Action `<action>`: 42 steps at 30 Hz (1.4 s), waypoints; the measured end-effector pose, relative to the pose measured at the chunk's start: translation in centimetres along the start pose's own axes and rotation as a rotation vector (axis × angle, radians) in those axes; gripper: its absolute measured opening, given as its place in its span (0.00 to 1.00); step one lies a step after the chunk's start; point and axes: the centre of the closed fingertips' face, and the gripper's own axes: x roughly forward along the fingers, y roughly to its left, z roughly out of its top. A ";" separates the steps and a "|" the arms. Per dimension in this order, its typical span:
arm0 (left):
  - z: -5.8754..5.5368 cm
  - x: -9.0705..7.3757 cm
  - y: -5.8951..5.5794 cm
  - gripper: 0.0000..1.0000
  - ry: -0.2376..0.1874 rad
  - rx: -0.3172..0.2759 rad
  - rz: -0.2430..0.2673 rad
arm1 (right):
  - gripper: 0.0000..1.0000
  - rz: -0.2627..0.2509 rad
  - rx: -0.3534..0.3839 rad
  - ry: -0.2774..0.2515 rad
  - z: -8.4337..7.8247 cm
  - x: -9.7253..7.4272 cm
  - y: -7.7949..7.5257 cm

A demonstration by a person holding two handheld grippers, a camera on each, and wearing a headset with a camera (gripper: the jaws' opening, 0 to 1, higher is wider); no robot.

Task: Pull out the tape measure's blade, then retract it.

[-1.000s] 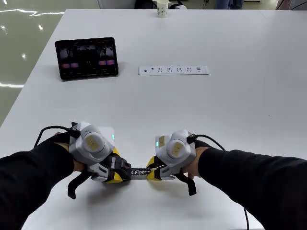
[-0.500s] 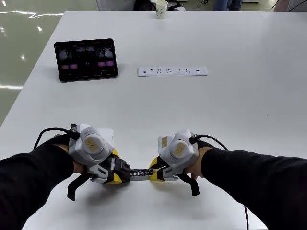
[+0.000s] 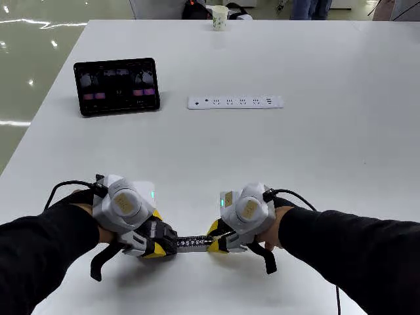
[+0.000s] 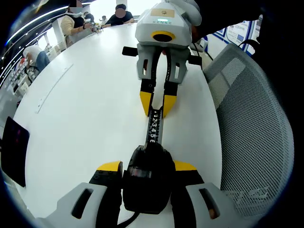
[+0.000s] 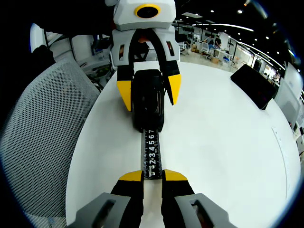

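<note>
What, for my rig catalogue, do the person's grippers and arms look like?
The left gripper and right gripper are alike: rounded light-grey housings, a tan square label on top, a small green light, yellow-tipped jaws, a black lever underneath. A black cable leaves each. The sleeves are black.

There were two grippers, the left gripper and the right gripper, and one tape measure with one blade. The one white table carried one tablet, one power strip and one paper cup. One mesh chair stood beside it.
</note>
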 end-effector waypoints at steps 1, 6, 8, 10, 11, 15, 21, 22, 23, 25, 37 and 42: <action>0.0 0.0 0.0 0.34 0.000 0.000 0.000 | 0.10 0.000 0.001 0.000 0.0 0.0 0.0; 0.0 0.0 0.0 0.34 0.001 0.001 -0.001 | 0.10 -0.001 0.004 0.001 -0.3 -0.2 0.0; 0.0 0.0 0.0 0.34 0.001 0.002 -0.001 | 0.10 -0.001 0.006 0.000 -0.3 -0.3 0.0; 0.0 0.0 -0.1 0.34 0.001 0.001 0.000 | 0.10 -0.001 0.007 0.000 -0.4 -0.3 0.0; 0.0 0.0 -0.1 0.34 0.001 0.002 0.000 | 0.10 -0.001 0.008 0.000 -0.4 -0.3 0.0; 0.0 0.0 -0.1 0.34 0.001 0.003 0.000 | 0.10 0.000 0.004 0.002 -0.6 -0.5 0.0; 0.0 0.1 -0.2 0.34 0.005 0.004 -0.003 | 0.10 0.001 0.006 0.002 -0.9 -0.7 0.1; 0.0 0.1 -0.2 0.34 0.006 0.004 -0.005 | 0.10 0.002 0.006 0.001 -0.9 -0.7 0.1; -0.1 0.1 -0.2 0.34 0.006 0.004 -0.005 | 0.10 0.002 0.007 0.001 -0.9 -0.7 0.1; 0.0 0.1 -0.2 0.34 0.005 0.004 -0.005 | 0.10 0.004 0.012 0.000 -1.0 -0.8 0.1; -0.1 0.1 -0.2 0.34 0.003 0.000 -0.009 | 0.10 0.008 0.014 0.000 -1.3 -1.1 0.0; -0.1 0.0 -0.2 0.34 0.002 -0.001 -0.010 | 0.10 0.006 0.018 0.000 -1.2 -1.1 0.0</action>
